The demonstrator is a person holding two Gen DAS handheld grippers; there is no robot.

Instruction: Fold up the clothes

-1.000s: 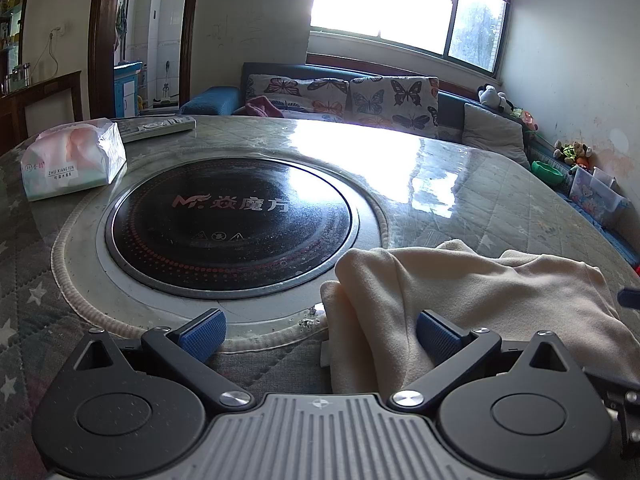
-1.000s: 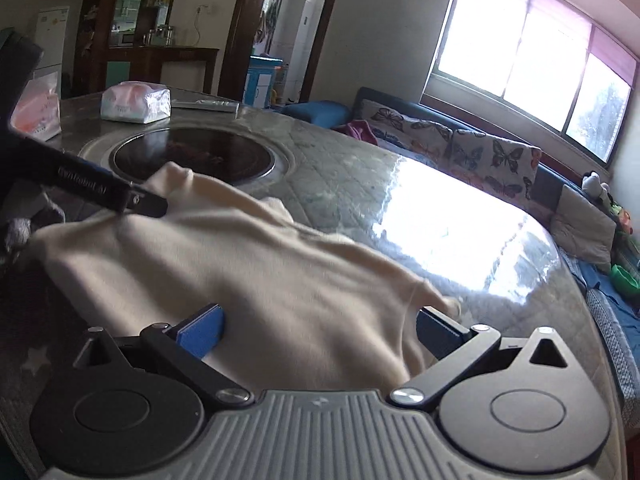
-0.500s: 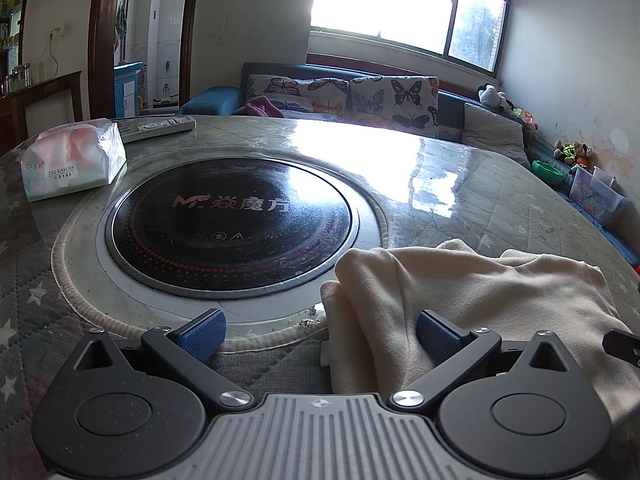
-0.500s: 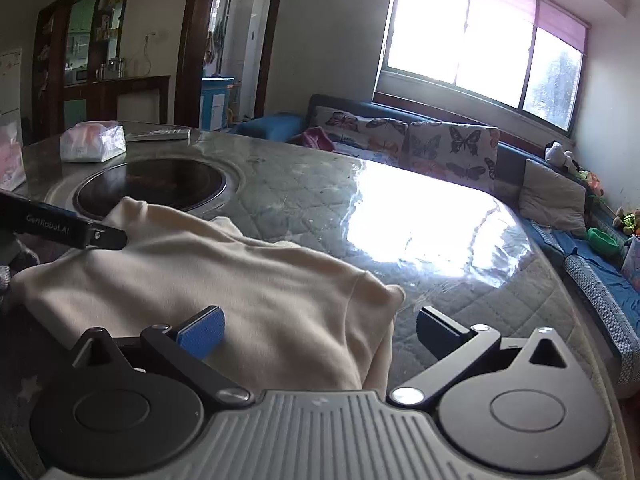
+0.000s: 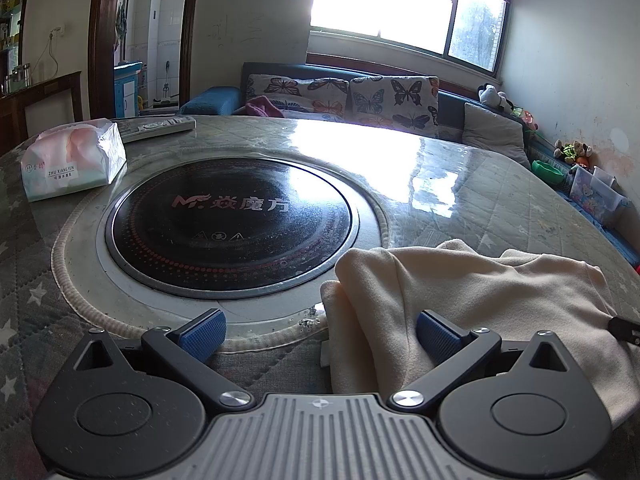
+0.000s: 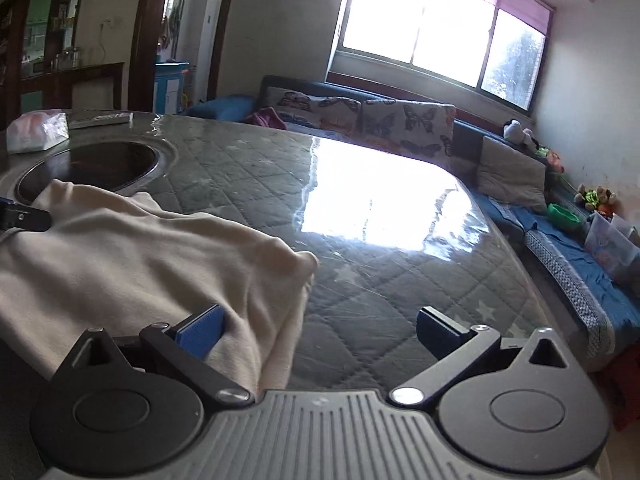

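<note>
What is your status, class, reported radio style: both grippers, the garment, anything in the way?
Left gripper open, right gripper open, neither gripping. Cream garment lies bunched on the table, partly between both grippers' fingers. Hotplate beside the cloth; tissue pack well clear.

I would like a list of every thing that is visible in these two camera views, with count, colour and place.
Cream fabric garment: one, cream, near table edge, partly folded.
Round black induction cooktop: one, black, set into table.
Quilted grey table: one, grey, under a glossy cover.
Tissue pack: one, white-pink, left of cooktop.
Remote control: one, grey, behind tissue pack.
Butterfly-print cushions: two, on blue sofa.
Left gripper: open, at garment's edge.
Right gripper: open, at garment's other edge.
</note>
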